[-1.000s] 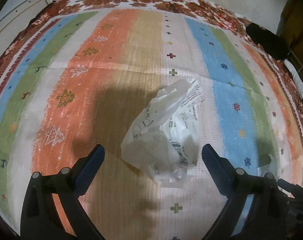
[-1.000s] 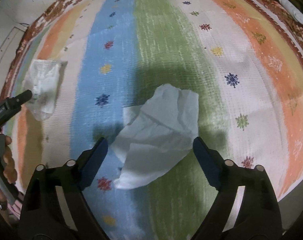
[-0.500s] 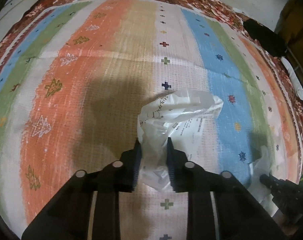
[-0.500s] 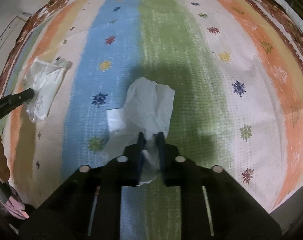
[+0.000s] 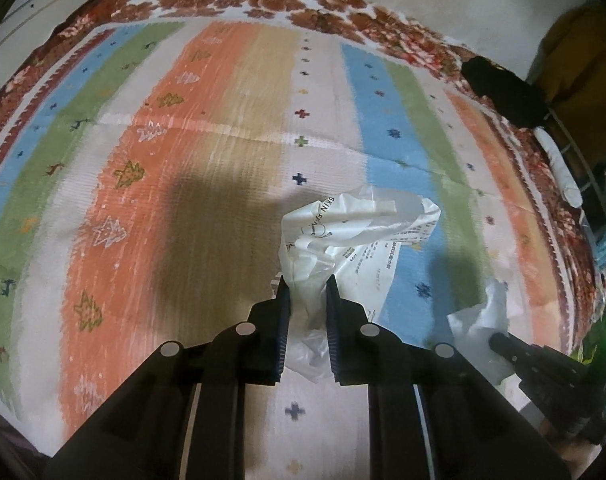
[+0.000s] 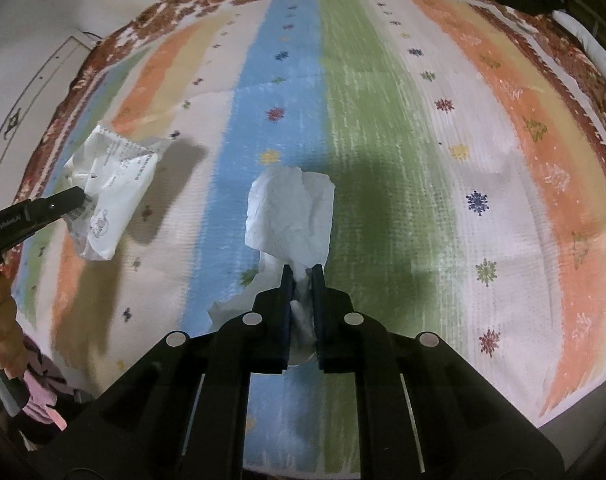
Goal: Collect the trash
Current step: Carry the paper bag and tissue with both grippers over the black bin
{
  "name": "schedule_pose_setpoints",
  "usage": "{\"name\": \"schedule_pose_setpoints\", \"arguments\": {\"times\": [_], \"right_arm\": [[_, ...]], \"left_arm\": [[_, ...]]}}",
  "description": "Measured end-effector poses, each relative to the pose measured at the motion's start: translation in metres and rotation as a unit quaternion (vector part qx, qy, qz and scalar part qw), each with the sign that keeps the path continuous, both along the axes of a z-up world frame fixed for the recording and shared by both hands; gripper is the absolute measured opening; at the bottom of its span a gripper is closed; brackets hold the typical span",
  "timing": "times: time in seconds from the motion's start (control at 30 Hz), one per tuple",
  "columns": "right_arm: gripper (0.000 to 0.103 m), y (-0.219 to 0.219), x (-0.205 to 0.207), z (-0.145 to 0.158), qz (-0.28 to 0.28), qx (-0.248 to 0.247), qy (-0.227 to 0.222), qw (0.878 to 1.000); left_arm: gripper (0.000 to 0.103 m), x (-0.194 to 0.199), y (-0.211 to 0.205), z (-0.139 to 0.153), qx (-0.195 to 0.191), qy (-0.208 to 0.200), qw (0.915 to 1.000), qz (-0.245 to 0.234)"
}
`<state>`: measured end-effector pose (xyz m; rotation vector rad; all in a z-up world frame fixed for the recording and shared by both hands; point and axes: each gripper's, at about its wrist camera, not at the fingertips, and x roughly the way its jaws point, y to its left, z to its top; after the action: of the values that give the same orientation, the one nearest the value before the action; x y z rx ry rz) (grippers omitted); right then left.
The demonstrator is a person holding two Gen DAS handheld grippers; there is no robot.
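Both grippers are clamped on trash above the striped rug (image 5: 231, 168). The left gripper (image 5: 307, 292) has its jaws pinched tight on the neck of a crumpled white wrapper (image 5: 355, 236) with printed black text; the jaws have just been closing further, with the wrapper between them. The wrapper fans out past the fingertips over the white and blue stripes, and a tail of it hangs down between the fingers (image 5: 282, 320) toward the camera. It looks lifted off the rug, with a shadow thrown on the tan stripe to the left. The right gripper (image 6: 302, 274) is clenched on a crumpled white tissue (image 6: 291, 216), the jaws nearly together with only a thin fold of paper squeezed between them. The tissue stands up beyond the tips over the boundary of the blue and green stripes, and a loose flap trails out to the left of the fingers. From the right camera, the wrapper (image 6: 111, 196) shows at the left, caught by the tip of the other gripper. From the left camera, the tissue (image 5: 483, 328) shows at lower right, held the same way. A dark object (image 5: 503, 92) lies at the rug's far right edge.
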<state>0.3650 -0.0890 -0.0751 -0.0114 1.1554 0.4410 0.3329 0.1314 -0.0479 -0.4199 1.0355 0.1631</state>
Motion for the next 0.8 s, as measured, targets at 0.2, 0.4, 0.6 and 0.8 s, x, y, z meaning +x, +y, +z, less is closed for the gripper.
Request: {"name": "schedule_pose_setpoints", "arguments": {"times": [0.2, 0.4, 0.6, 0.8], "right_arm": [[0.008, 0.0, -0.024, 0.018, 0.015, 0.01, -0.014, 1.0], [0.008, -0.001, -0.044, 0.036, 0.024, 0.019, -0.029, 0.999], [0.008, -0.008, -0.07, 0.055, 0.033, 0.045, -0.035, 0.998], [0.008, -0.013, -0.096, 0.067, 0.049, 0.048, -0.049, 0.996]], "left_arm": [[0.015, -0.016, -0.008, 0.017, -0.021, -0.01, 0.9997, 0.006], [0.015, -0.036, -0.024, 0.031, -0.021, -0.017, 0.9996, -0.002], [0.015, -0.058, -0.039, 0.049, -0.024, -0.033, 0.9991, -0.016], [0.015, -0.087, -0.052, 0.066, -0.026, -0.054, 0.9979, -0.023]]}}
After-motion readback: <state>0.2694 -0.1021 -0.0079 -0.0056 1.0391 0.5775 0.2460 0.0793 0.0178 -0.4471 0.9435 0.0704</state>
